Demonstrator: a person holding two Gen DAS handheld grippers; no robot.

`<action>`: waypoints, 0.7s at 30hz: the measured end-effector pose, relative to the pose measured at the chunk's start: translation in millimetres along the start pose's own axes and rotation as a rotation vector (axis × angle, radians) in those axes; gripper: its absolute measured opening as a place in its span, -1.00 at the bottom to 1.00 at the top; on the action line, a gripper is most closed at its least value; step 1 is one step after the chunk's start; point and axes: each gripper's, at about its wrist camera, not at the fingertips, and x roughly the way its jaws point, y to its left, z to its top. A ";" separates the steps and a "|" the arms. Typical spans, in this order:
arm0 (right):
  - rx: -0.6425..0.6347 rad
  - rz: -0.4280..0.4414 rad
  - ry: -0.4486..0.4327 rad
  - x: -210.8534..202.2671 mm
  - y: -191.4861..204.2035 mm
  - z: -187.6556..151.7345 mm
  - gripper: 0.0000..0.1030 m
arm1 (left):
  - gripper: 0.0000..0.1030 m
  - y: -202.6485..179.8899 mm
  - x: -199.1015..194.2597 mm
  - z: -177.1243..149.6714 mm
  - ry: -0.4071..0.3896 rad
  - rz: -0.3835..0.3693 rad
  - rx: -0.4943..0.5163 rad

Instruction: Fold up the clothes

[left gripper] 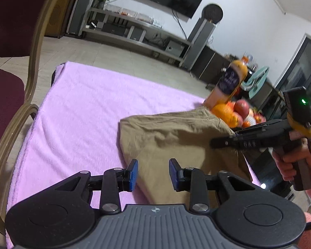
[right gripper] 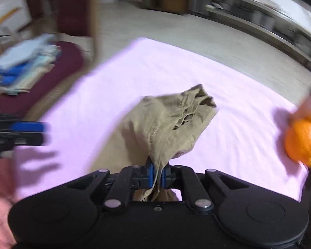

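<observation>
A tan garment (left gripper: pixel 172 137) lies bunched on the pink towel-covered table (left gripper: pixel 76 112). My left gripper (left gripper: pixel 153 172) hovers open over the garment's near edge, blue pads apart, nothing between them. My right gripper (right gripper: pixel 157 175) is shut on a fold of the tan garment (right gripper: pixel 165 122) and lifts it off the pink towel (right gripper: pixel 228 108). In the left wrist view the right gripper (left gripper: pixel 215 143) comes in from the right, held by a hand (left gripper: pixel 296 161), its tip at the garment's right side. The left gripper (right gripper: pixel 31 132) shows blurred at the left of the right wrist view.
A juice bottle (left gripper: pixel 230 81) and a pile of oranges and apples (left gripper: pixel 236 112) sit at the table's far right corner. An orange (right gripper: pixel 302 143) is close to the right. A maroon chair (left gripper: pixel 6 103) with folded clothes (right gripper: pixel 22 70) stands to the left.
</observation>
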 end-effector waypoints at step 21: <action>0.648 0.105 -0.186 17.6 -140.8 -95.7 0.09 | -0.10 -14.9 91.8 3.5 0.223 0.005 -0.106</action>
